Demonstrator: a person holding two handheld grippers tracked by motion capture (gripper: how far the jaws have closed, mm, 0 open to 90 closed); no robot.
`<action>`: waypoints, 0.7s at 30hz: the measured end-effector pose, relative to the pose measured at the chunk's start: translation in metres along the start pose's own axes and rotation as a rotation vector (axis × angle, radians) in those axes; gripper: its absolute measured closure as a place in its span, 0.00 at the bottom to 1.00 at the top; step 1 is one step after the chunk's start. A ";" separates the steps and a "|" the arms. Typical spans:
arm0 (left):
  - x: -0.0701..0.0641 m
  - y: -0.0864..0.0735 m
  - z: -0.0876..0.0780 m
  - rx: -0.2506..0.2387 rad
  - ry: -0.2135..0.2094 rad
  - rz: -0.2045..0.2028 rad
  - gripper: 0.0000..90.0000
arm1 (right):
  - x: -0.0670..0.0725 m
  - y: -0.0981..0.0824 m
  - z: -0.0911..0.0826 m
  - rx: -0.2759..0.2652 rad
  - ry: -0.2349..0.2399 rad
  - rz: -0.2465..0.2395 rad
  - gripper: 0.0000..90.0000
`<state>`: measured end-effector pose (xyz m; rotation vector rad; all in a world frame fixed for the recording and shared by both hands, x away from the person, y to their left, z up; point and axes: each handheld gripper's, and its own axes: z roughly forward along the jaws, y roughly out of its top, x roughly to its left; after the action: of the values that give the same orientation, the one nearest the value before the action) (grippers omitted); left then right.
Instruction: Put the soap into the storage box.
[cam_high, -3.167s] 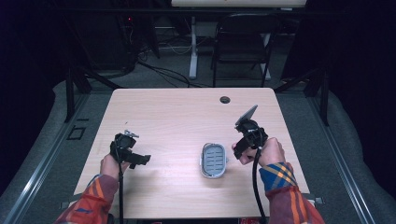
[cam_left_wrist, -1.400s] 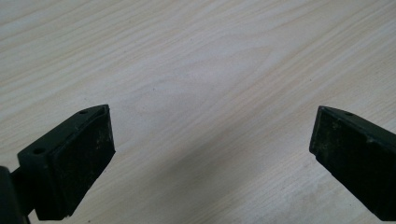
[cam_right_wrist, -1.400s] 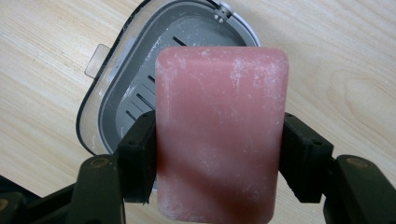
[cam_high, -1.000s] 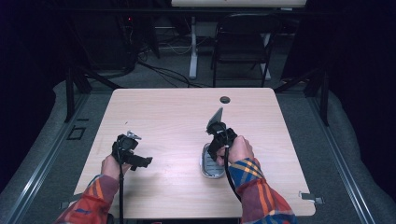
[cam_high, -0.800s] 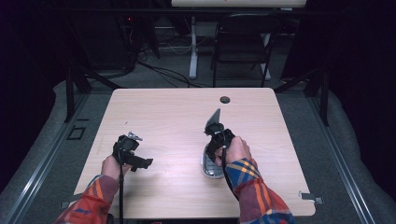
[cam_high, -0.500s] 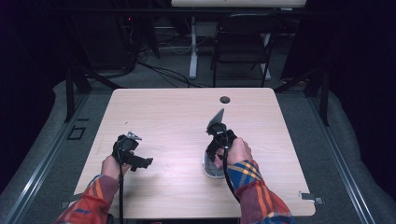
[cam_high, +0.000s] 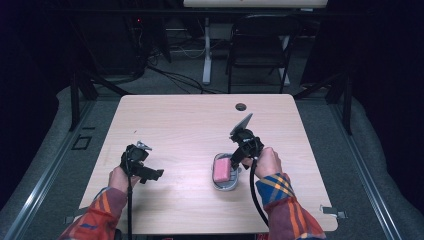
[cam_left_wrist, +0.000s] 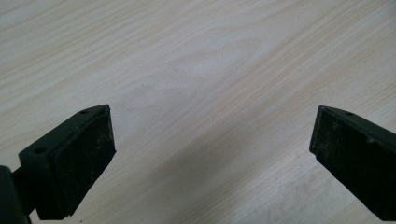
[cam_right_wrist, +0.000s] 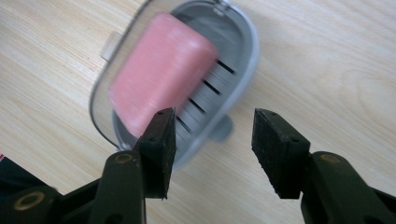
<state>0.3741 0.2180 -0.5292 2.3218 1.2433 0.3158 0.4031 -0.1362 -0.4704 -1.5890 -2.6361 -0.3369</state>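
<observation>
A pink soap bar (cam_high: 221, 171) lies in a grey slotted soap dish (cam_high: 225, 186) on the wooden table, right of centre. My right gripper (cam_high: 235, 161) hovers just above and to the right of the dish, pointing down at it. In the right gripper view the soap bar (cam_right_wrist: 161, 88) and the dish (cam_right_wrist: 243, 56) sit beyond my right gripper (cam_right_wrist: 212, 116). Its jaws have just been closing, but a gap remains with nothing between them. My left gripper (cam_high: 151, 174) rests low over bare table at the left. Its jaws (cam_left_wrist: 211, 112) stand wide apart and empty.
The table (cam_high: 180, 125) has a small dark cable hole (cam_high: 241, 106) near its far edge. A black chair (cam_high: 260, 50) and a white desk leg (cam_high: 206, 55) stand behind the table. Dark floor surrounds it.
The dish showed bare slats at first. My right hand then moved over it and has now drawn back up and to the right, and the pink soap lies in the dish. The left hand kept still.
</observation>
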 end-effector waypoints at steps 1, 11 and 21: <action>0.000 0.000 0.000 0.000 0.000 0.000 0.00 | 0.000 0.000 0.000 0.000 0.000 0.000 0.53; 0.004 -0.001 0.000 -0.004 -0.005 -0.011 0.00 | -0.027 -0.025 -0.022 -0.070 -0.033 -0.001 0.35; 0.006 -0.002 0.001 -0.009 -0.007 -0.018 0.00 | -0.067 -0.063 -0.037 -0.114 -0.083 0.025 0.15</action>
<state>0.3766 0.2237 -0.5315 2.3005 1.2558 0.3063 0.3771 -0.2303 -0.4547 -1.7035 -2.7008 -0.4375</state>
